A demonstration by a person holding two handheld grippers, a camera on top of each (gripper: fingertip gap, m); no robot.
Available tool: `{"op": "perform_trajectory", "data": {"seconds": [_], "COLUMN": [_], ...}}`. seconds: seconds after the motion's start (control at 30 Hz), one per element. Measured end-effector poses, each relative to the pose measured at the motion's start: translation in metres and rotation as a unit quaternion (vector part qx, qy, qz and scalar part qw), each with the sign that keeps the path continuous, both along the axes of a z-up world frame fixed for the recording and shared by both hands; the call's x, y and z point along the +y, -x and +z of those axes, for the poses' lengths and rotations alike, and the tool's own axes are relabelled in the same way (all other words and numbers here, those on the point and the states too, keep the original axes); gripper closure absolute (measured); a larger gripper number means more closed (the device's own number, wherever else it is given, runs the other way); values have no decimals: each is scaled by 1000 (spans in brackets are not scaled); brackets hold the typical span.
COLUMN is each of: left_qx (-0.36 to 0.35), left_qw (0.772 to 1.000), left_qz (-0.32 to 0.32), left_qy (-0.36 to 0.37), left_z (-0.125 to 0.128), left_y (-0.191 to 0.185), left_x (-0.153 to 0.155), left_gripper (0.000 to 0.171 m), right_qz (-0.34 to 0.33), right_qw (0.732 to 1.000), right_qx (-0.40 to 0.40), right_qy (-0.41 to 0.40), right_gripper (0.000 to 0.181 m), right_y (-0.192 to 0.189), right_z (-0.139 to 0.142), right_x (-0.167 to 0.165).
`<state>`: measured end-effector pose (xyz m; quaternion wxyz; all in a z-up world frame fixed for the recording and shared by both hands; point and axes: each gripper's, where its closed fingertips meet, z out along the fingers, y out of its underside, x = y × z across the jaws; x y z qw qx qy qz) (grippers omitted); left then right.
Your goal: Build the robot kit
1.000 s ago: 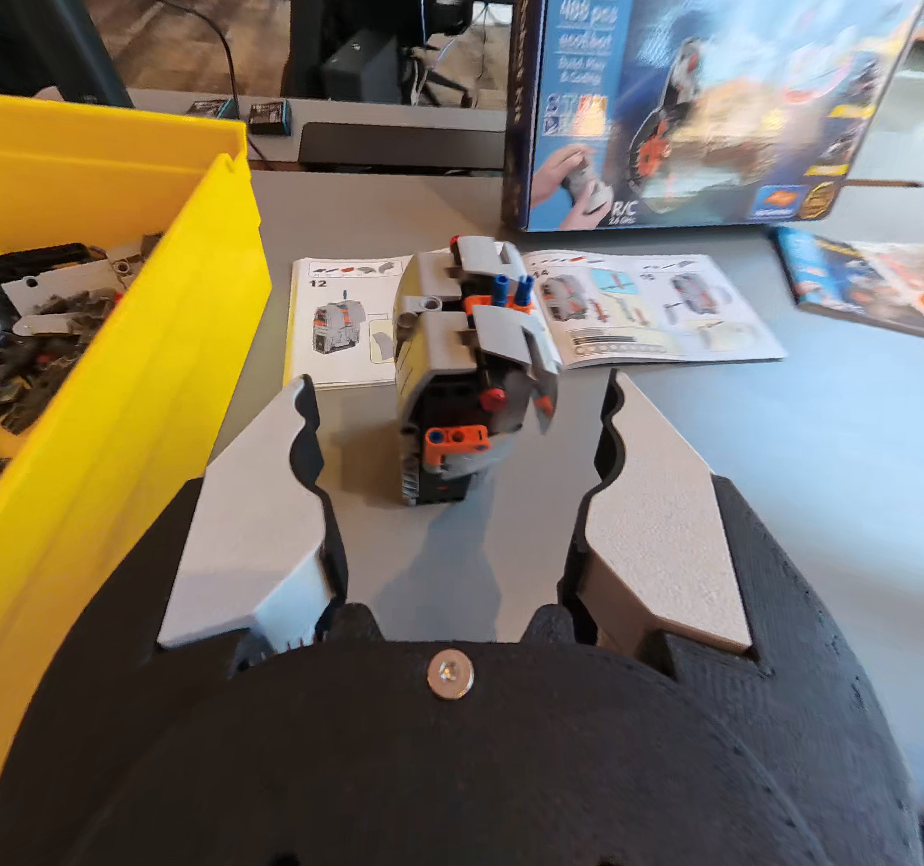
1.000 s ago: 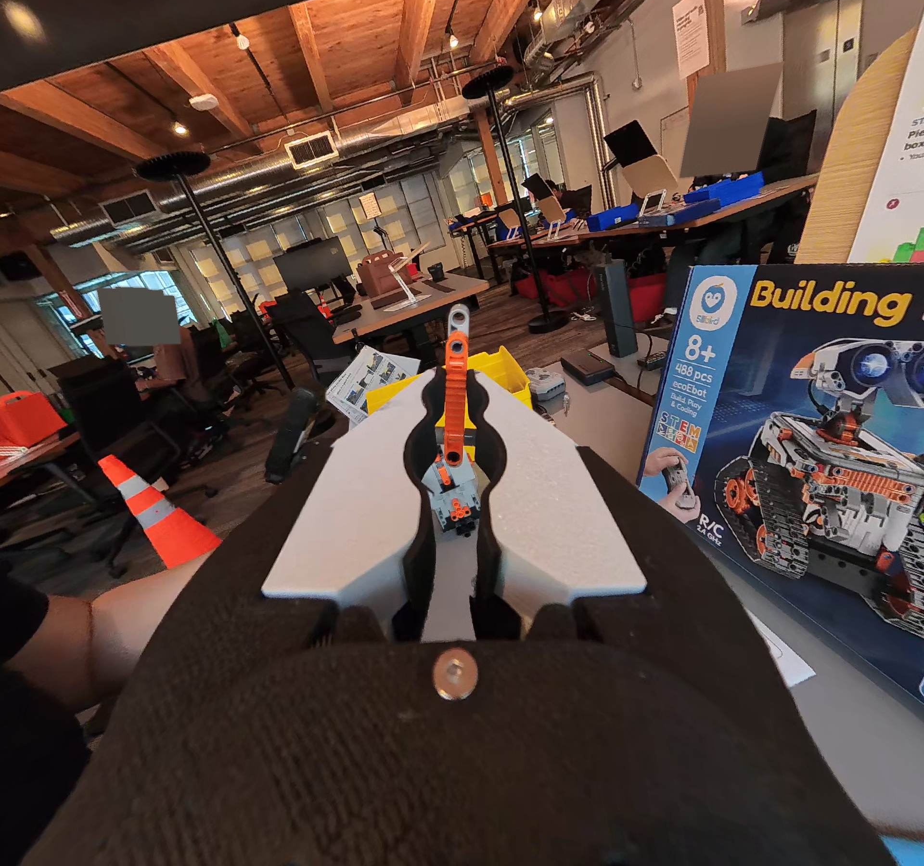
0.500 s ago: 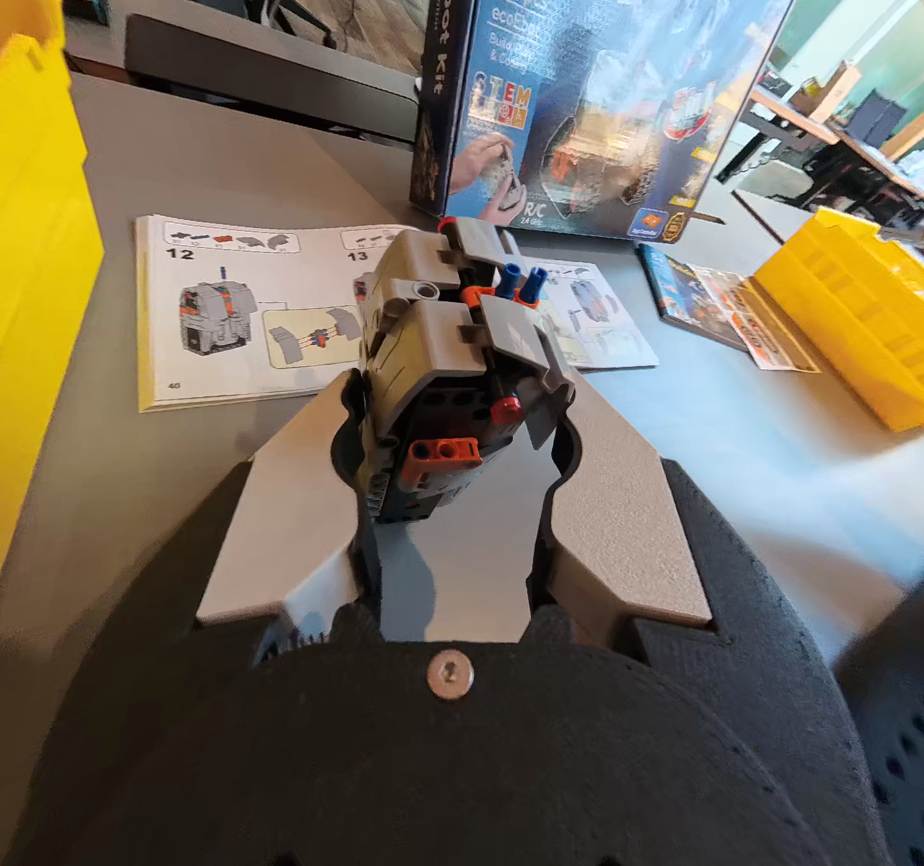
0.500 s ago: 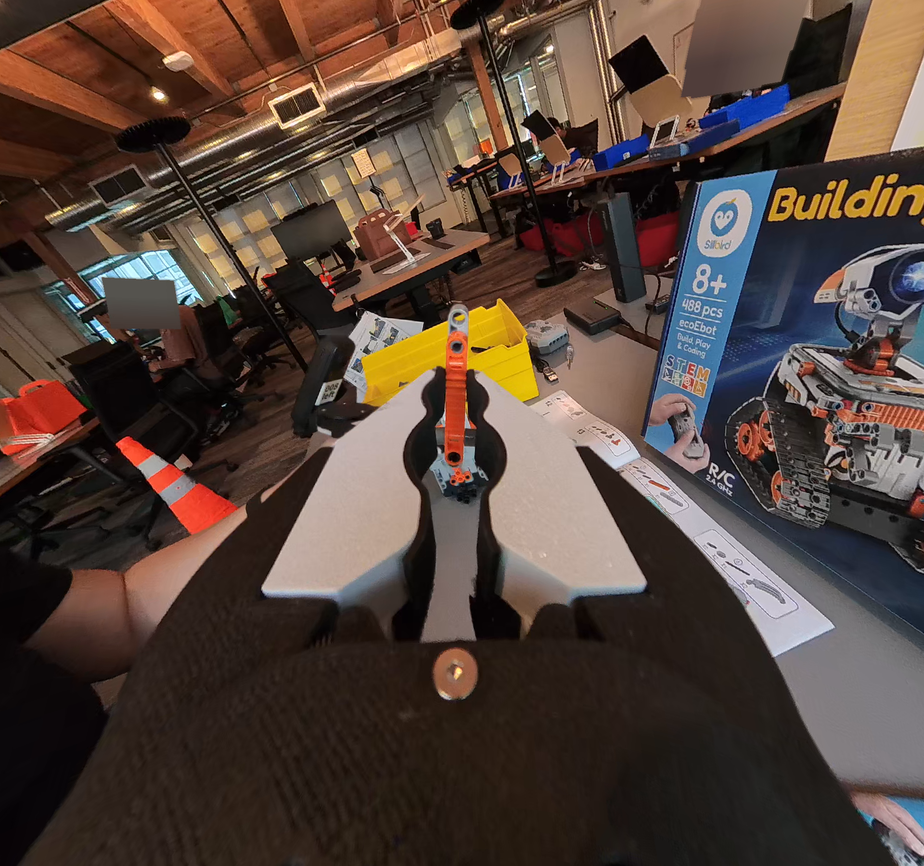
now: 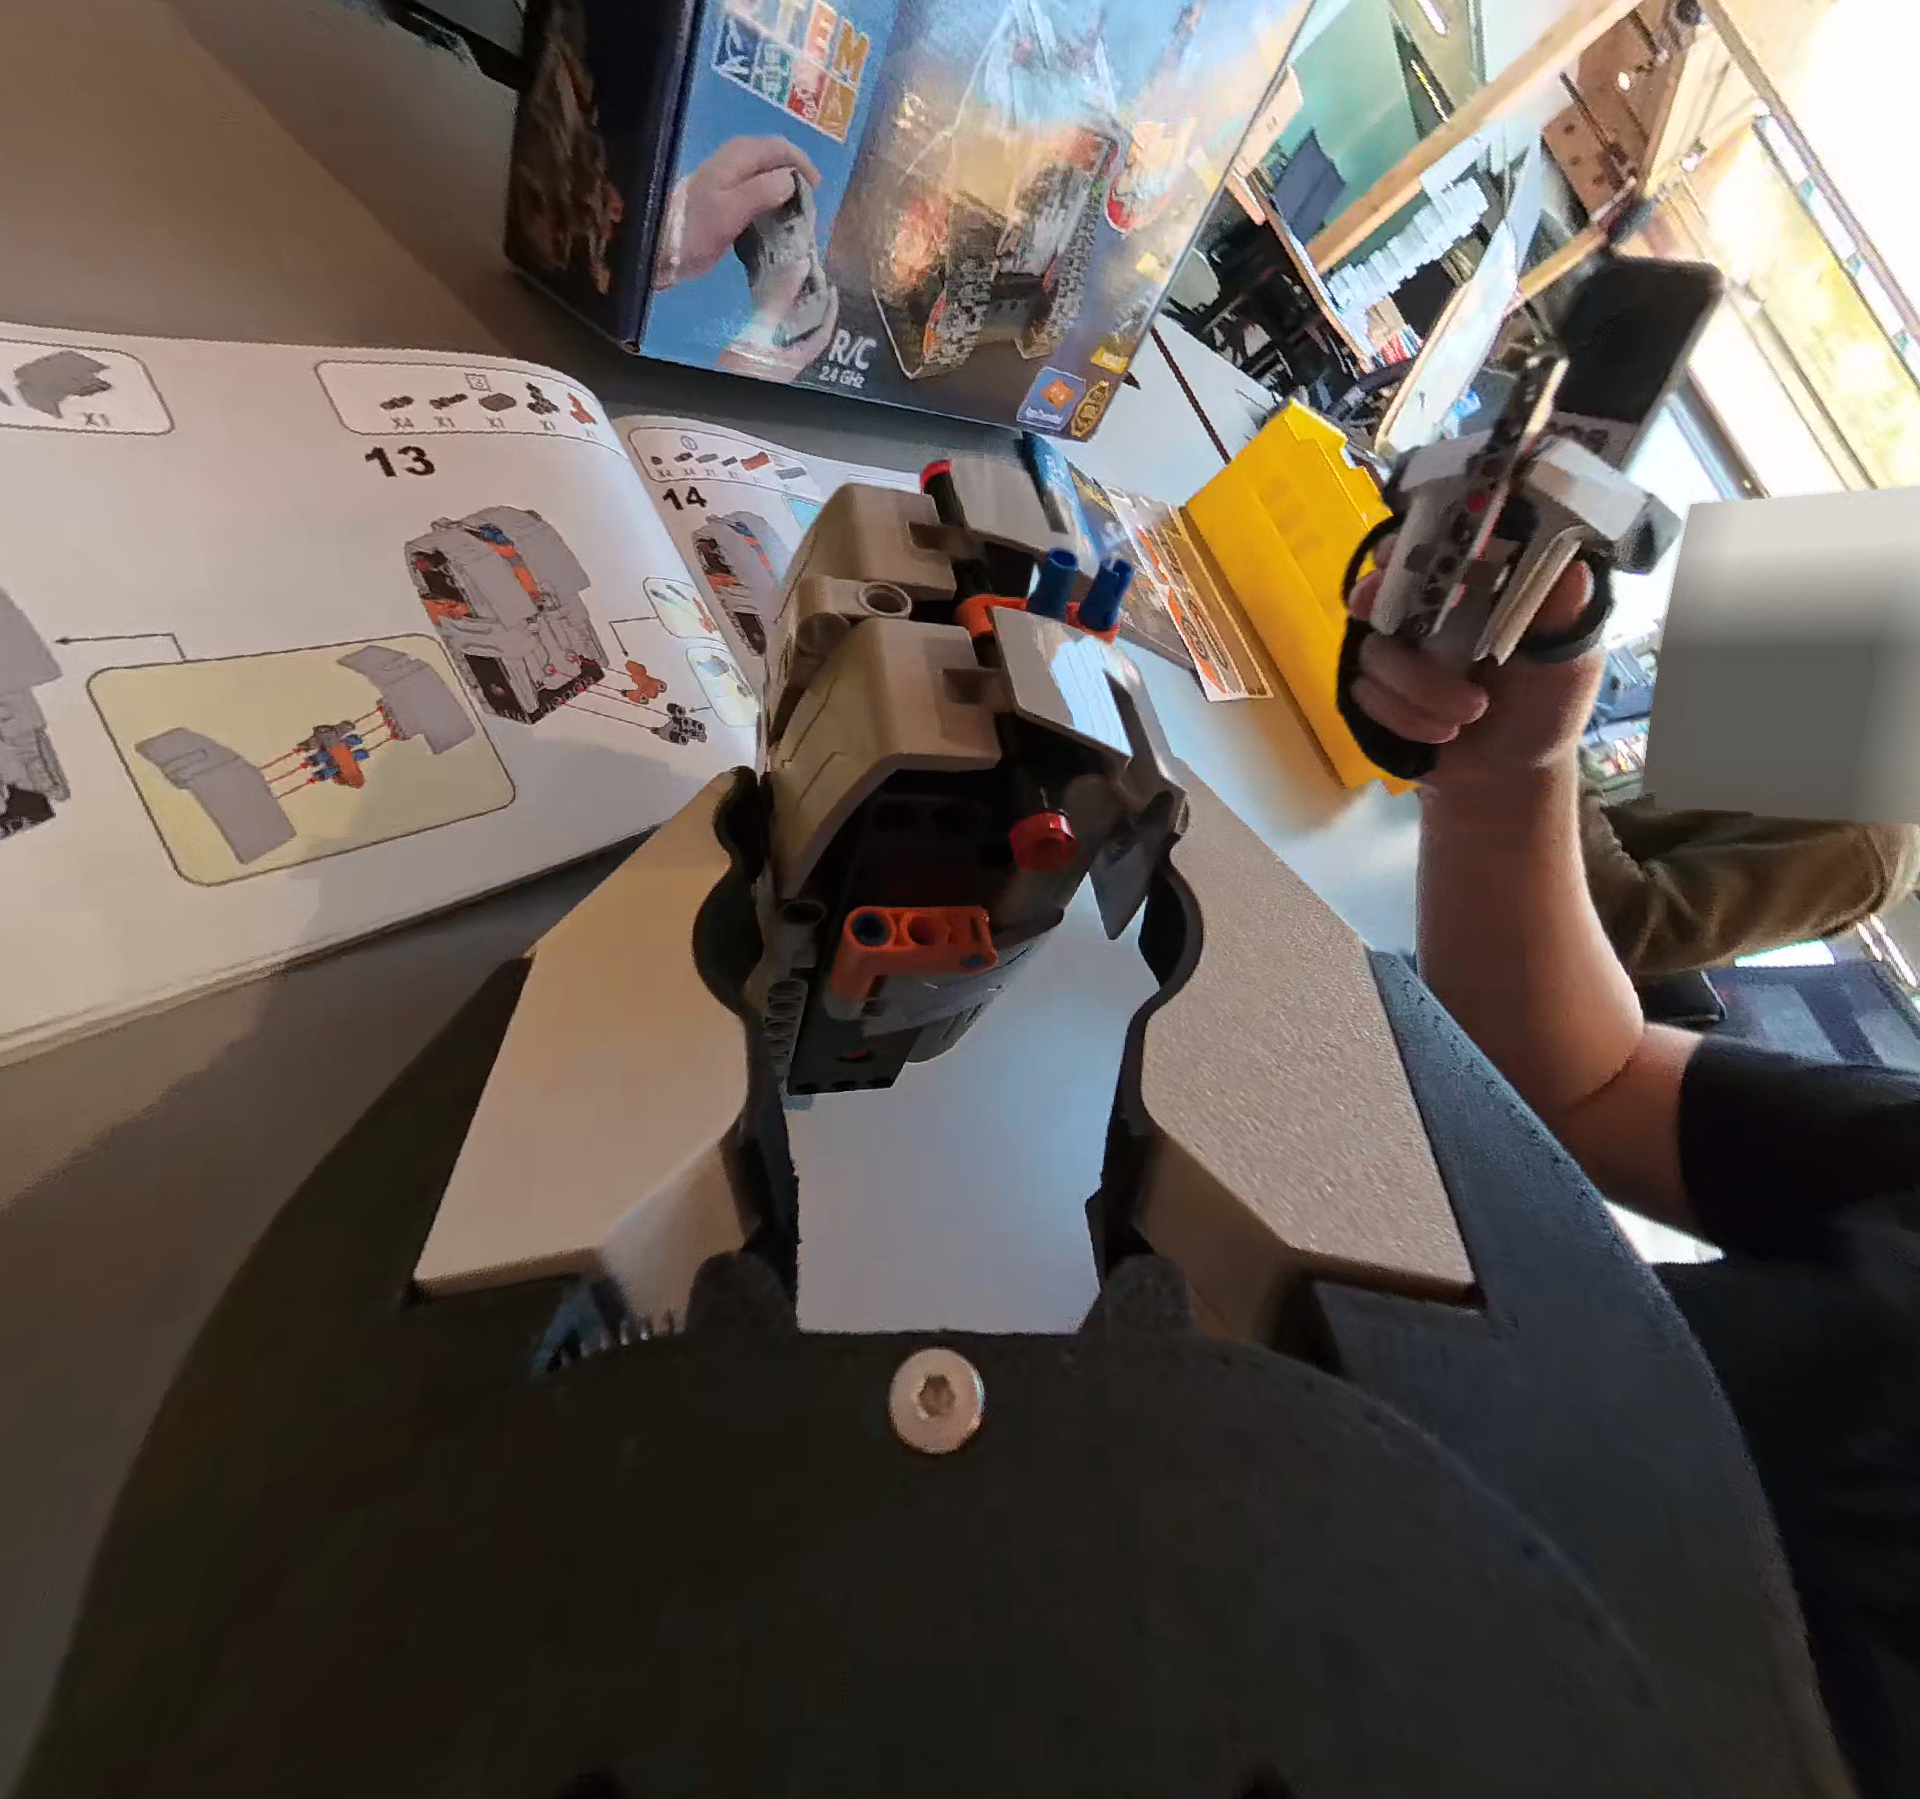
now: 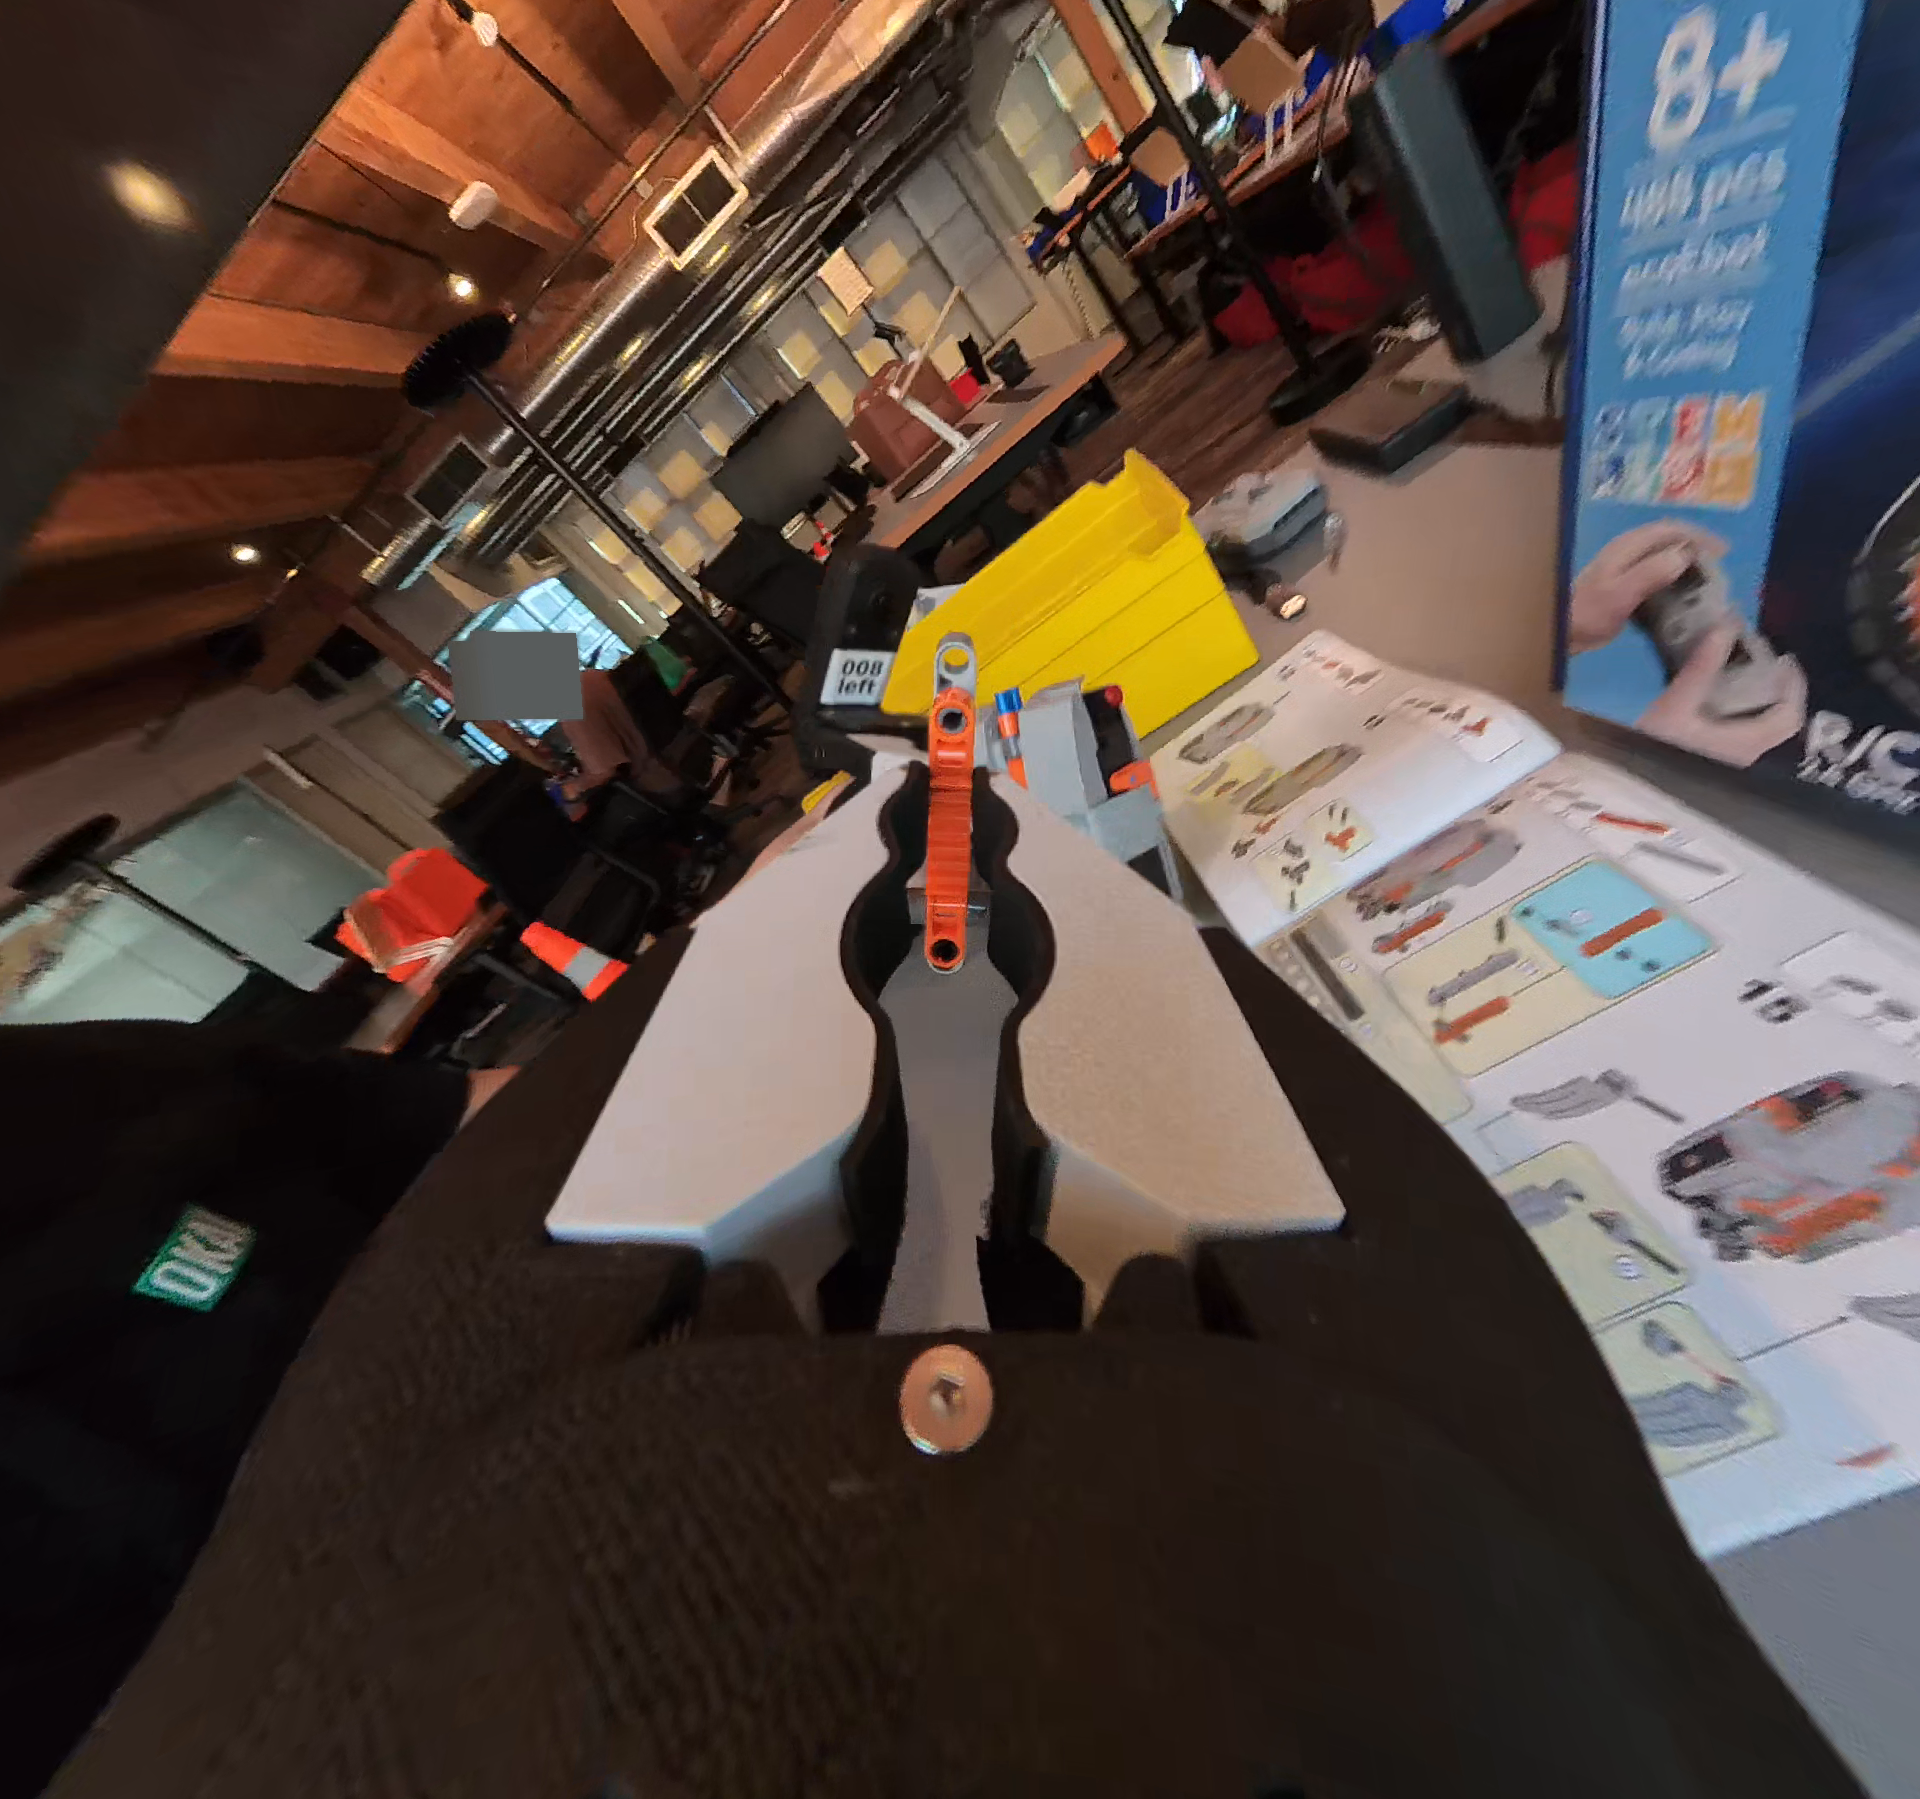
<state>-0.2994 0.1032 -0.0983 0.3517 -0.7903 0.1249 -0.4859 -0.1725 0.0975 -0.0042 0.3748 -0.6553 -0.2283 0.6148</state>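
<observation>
Left claw point(image 5: 951, 928) clamping brick model point(image 5: 935, 773), table point(image 5: 187, 1105) edge unseen.

Right gripper point(image 6: 948, 876), pale grey fingers point(image 6: 727, 1053) on black body, clamped on slim orange perforated plastic beam point(image 6: 950, 845) tipped with small grey link point(image 6: 955, 671). Beam upright along finger axis. Just beyond fingertips, right of beam: grey-and-orange brick-built model point(image 6: 1091, 773), held by black left gripper point(image 6: 862, 648). Open white instruction booklet point(image 6: 1507, 1001) on grey table point(image 6: 1808, 1645), right. Yellow plastic bin point(image 6: 1081, 596) behind. Blue printed kit box point(image 6: 1745, 315) far right.
</observation>
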Motion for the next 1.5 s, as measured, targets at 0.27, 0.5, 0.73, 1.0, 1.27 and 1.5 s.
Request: {"op": "perform_trajectory", "data": {"seconds": [0.27,0.5,0.73,1.0,1.27,1.5], "left_qx": [-32,-24,-74,-127,-178,-215], "left_qw": [999,998,994,987,977,969], "left_qz": [-13,-65,-75,-83,-92,-92], "left_qy": [-9,-6,6,53,72,83], "left_z": [-1,-2,-2,-4,1,6], "left_y": [4,-12,-19,-24,-24,-25], "left_x": [1,-10,-15,-15,-16,-16], "left_gripper": [101,101,101,101,93,89], "right_qz": [-35,-60,-19,22,31,29], "right_qw": [980,982,993,994,993,993], "right_qx": [-181,-177,-119,-97,-103,-106], "right_qy": [-69,-41,4,49,50,33], "right_gripper": [175,176,175,175,175,176], "right_y": [16,42,68,71,75,78], "right_z": [-38,-49,-70,-87,-92,-90], "right_x": [-2,-17,-32,-37,-39,-40]}}
